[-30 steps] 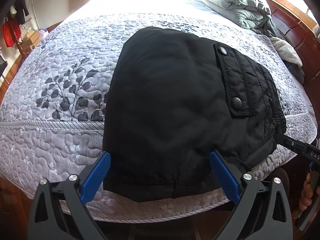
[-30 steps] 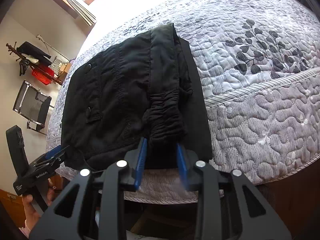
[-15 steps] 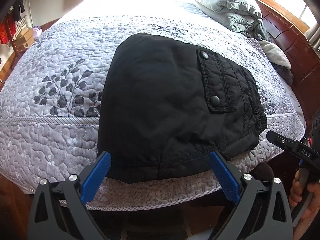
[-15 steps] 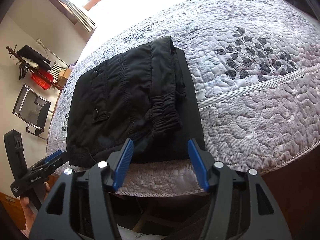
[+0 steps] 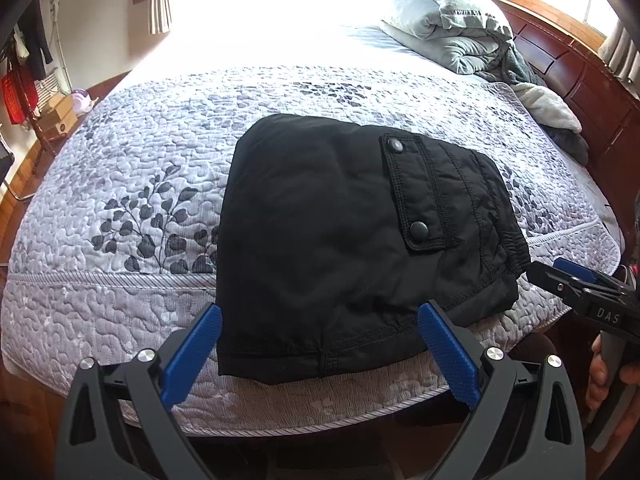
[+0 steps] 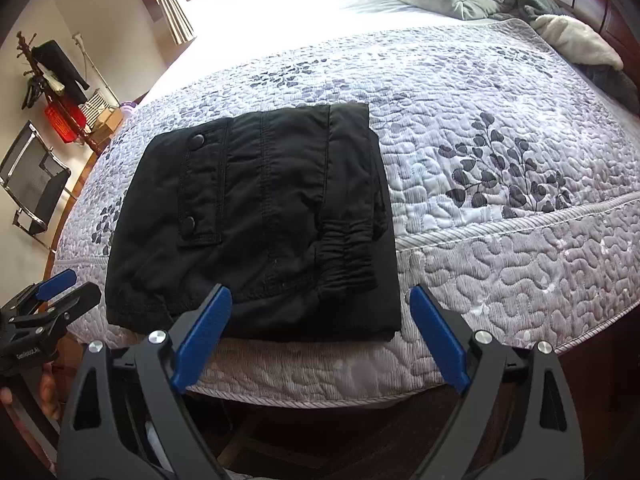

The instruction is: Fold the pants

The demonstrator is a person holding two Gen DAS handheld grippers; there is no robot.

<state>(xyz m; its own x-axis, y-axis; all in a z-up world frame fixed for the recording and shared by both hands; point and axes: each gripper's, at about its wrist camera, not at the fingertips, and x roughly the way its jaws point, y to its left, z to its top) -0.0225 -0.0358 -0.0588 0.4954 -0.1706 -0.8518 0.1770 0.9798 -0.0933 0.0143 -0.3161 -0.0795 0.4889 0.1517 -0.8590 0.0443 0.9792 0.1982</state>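
Since a second ago the right gripper [image 6: 320,336] has let go of the elastic waistband [image 6: 347,254]; its jaws are opening, empty. In the left view, the left gripper [image 5: 318,346] gapes empty before the folded black pants [image 5: 320,240] on the quilted bedspread [image 5: 120,184].

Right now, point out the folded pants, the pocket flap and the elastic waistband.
folded pants [image 5: 320,240], left wrist view, plain top panel.
pocket flap [image 5: 416,188], left wrist view, between its snaps.
elastic waistband [image 6: 348,256], right wrist view, gathered part.
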